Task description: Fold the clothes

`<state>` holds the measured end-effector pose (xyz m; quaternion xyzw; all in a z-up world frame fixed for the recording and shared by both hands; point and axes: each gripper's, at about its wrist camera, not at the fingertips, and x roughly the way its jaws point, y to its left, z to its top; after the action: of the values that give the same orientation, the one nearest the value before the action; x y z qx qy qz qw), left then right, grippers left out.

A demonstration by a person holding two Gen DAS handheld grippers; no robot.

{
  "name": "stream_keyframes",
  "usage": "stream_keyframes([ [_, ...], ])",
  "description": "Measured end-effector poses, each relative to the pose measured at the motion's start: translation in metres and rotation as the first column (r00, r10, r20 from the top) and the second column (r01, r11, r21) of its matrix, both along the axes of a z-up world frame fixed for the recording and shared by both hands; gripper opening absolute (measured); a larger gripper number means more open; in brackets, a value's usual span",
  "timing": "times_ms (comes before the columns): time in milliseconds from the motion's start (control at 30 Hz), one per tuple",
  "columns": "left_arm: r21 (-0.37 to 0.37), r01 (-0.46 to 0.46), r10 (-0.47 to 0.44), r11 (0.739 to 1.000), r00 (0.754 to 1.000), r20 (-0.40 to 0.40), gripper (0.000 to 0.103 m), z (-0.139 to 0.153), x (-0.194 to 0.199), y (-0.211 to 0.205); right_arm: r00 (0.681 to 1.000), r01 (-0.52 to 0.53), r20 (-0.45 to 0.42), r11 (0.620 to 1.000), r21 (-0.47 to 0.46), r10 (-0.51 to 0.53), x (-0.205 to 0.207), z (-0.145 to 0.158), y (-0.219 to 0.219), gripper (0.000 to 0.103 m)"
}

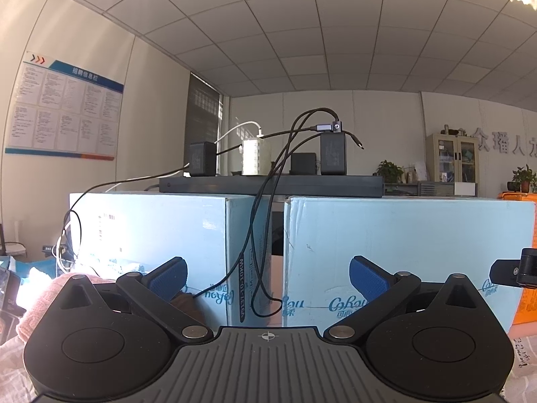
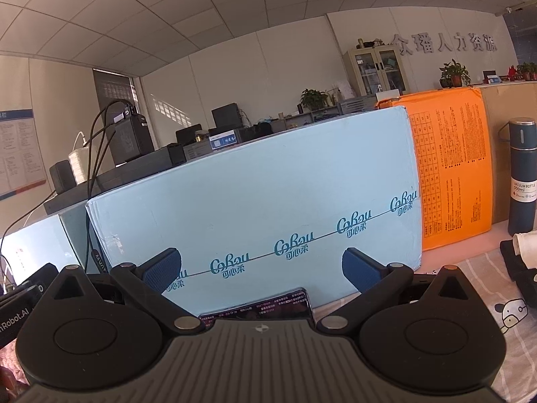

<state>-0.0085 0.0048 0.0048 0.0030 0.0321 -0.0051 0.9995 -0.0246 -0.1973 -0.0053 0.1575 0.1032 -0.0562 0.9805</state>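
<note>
On blue box [image 2: 255, 201], "Cobau", bottle [image 2: 522, 178] "VACUUM BOTTLE"

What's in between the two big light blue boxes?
In the left wrist view, a dark gap separates the left blue box from the right blue box. Black cables hang down through it from the chargers on top.

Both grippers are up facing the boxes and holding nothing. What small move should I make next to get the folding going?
Probably tilt the left gripper down and left toward the pink garment. Both it and the right gripper are open and empty, aimed at the light blue boxes, and that cloth at the lower left is the nearest clothing in view.
</note>
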Motion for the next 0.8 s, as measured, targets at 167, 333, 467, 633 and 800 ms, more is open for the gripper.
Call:
stream_keyframes([
  [167,-0.002,0.004,-0.004,1.0,1.0,0.004,0.103,0.0,0.0,0.0,1.0,-0.012,0.012,1.0,0.006,0.012,-0.002,0.001,-0.001,0.103],
  [333,-0.001,0.008,-0.008,1.0,1.0,0.014,0.103,0.0,-0.002,0.0,1.0,-0.009,0.029,1.0,0.03,0.008,-0.004,0.002,-0.005,0.103],
  [467,-0.01,0.012,-0.012,1.0,1.0,0.018,0.103,0.001,-0.002,0.002,0.999,-0.009,0.043,0.999,0.049,0.007,-0.006,0.003,-0.009,0.103],
  [633,-0.029,0.014,-0.014,0.999,1.0,0.017,0.103,0.001,-0.002,0.004,0.998,-0.017,0.056,0.998,0.068,0.013,-0.007,0.004,-0.011,0.103],
  [800,-0.058,0.023,-0.022,0.998,0.999,0.023,0.103,0.001,-0.002,0.008,0.997,-0.035,0.078,0.996,0.084,0.028,-0.01,0.004,-0.011,0.103],
])
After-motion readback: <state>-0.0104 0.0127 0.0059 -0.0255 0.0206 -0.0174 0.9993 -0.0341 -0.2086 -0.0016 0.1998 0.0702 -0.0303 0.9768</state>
